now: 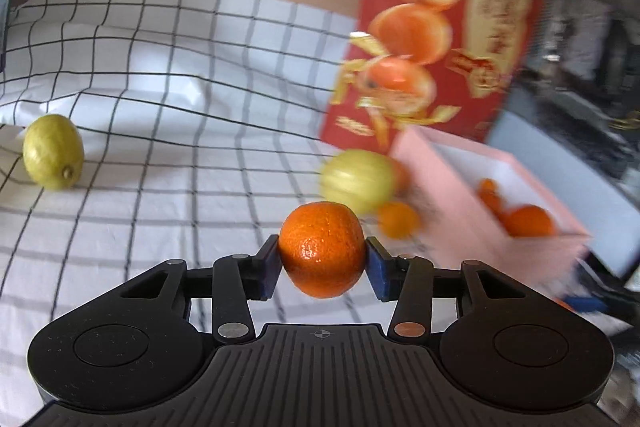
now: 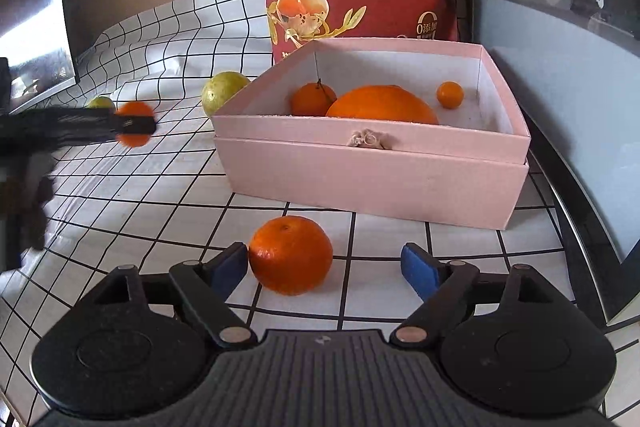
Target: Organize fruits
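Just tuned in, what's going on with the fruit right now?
Fruit is being sorted into the pink box, which already holds three orange fruits. The left hand-held gripper is clamped on a mandarin, held above the checked cloth. The right hand-held gripper is open around another mandarin lying before the box. Two green lemons remain on the cloth.

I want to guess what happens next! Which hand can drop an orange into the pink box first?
Probably left: its tool already grips an orange. The right tool is open, its orange on the cloth before the pink box.
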Demonstrator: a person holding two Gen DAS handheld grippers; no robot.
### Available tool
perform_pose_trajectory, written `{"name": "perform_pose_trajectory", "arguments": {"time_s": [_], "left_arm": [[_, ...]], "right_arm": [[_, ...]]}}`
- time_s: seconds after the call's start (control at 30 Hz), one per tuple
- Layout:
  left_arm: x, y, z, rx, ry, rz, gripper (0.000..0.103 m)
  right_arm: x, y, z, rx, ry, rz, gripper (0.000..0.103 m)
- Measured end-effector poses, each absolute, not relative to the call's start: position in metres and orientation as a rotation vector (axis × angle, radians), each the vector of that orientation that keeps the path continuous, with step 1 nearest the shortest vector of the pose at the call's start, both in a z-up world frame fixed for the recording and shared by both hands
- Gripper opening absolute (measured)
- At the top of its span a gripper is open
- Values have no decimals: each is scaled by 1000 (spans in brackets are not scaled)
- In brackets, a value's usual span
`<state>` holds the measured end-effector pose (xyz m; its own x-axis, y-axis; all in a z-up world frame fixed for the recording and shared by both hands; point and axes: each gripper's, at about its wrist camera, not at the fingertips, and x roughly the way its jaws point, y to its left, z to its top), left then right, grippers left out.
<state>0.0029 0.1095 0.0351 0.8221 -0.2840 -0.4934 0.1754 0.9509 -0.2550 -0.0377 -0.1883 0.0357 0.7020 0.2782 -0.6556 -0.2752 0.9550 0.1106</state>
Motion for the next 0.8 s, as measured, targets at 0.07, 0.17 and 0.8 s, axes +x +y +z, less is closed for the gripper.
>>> {"name": "perform_pose_trajectory", "arguments": {"time_s": [0.07, 0.17, 0.8], "left_arm": [[-18, 100, 38, -209, 556, -274, 50], [-42, 79, 37, -201, 578, -276, 50], [-65, 52, 10, -304, 603, -225, 50]], "right_arm": [[-38, -188, 36, 4, 731, 309, 85], [-38, -188, 35, 0, 732, 311, 86], [-32, -188, 34, 10, 761, 388, 103]]}}
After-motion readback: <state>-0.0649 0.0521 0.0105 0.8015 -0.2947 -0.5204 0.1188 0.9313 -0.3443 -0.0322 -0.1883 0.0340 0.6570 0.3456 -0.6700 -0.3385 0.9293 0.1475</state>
